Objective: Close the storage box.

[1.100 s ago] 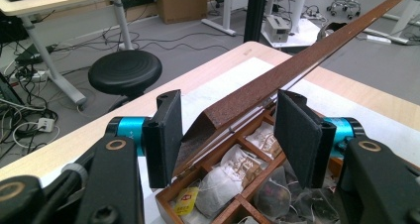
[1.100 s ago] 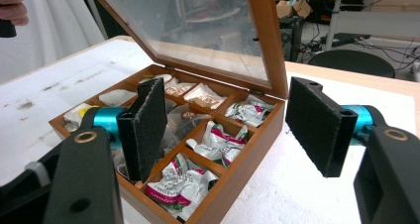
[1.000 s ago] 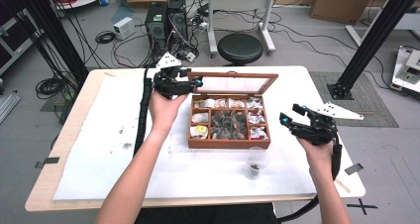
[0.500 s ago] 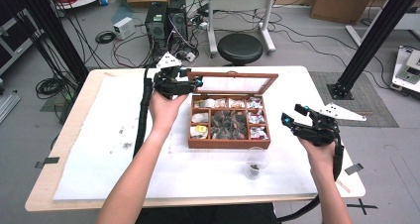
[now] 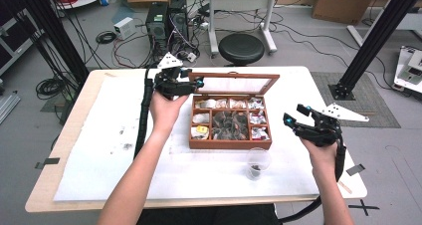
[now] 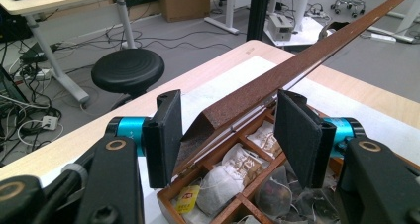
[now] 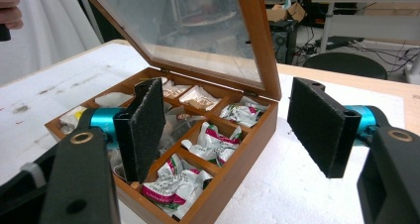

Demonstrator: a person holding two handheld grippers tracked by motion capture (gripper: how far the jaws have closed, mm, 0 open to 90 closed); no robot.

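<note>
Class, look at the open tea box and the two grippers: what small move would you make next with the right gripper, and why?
Probably ease the right gripper toward the tea box and down over a tea bag packet in the near compartments. Its jaws are open and empty beside the box, the glass lid stands raised at the left gripper, and the glass cup waits in front.

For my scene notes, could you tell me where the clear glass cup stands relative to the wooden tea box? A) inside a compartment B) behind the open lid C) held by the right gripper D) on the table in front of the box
D: the glass cup stands on the table's white cover just in front of the wooden tea box, apart from the right gripper.
</note>
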